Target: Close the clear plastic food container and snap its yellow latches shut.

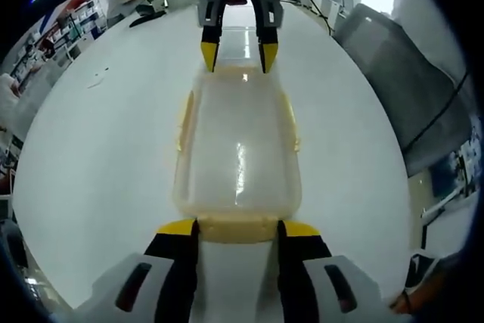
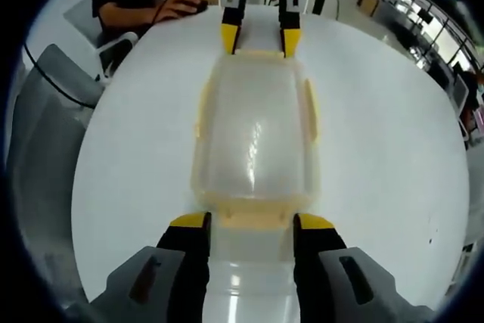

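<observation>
Container [image 1: 237, 149] between both tongs' tips

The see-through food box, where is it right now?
The food box lies in the middle of the white table, lid on top, between the two claws: the left claw at one short end, the right claw at the opposite end.

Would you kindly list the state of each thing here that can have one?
Container: lid on, flat on the white table.
End latches: cannot tell whether snapped.
Side latches: look folded against the walls.
Left gripper: jaws open, straddling one end latch.
Right gripper: jaws open, straddling the opposite end latch.
</observation>
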Tool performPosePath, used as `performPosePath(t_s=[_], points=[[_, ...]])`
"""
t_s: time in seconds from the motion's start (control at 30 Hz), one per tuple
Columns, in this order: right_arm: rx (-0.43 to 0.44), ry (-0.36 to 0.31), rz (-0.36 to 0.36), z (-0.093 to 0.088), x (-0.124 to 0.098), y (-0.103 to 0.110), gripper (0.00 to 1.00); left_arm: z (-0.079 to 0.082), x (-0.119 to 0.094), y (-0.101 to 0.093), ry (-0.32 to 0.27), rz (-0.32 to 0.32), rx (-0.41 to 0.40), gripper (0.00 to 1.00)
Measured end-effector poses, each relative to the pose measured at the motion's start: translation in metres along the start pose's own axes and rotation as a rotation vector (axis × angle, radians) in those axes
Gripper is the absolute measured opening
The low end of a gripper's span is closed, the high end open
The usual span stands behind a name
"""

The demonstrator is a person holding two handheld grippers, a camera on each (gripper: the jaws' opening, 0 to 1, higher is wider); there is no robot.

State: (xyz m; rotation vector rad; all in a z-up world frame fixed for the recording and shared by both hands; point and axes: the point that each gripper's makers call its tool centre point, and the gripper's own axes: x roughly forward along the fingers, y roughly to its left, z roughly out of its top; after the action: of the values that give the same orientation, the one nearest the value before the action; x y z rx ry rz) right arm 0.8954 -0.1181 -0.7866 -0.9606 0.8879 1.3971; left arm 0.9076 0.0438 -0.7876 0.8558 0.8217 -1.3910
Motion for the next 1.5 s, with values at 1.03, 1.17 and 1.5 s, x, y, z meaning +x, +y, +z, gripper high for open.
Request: performPosePath(t_s=[1.03, 1.17, 1.5], points=[[-0.010, 0.139, 0.017, -0.007, 0.000, 0.003, 0.39, 0.005, 0.000, -0.003, 0.021, -0.012, 0.018, 0.35], [-0.007, 0.143, 0.020, -0.007, 0.002, 0.000, 0.39, 0.004, 0.000, -0.002, 0.018, -0.010, 0.013, 0.35], [0.006, 0.150, 0.017, -0.007, 0.006, -0.007, 0.38, 0.000, 0.001, 0.001, 0.011, -0.005, 0.003, 0.34]])
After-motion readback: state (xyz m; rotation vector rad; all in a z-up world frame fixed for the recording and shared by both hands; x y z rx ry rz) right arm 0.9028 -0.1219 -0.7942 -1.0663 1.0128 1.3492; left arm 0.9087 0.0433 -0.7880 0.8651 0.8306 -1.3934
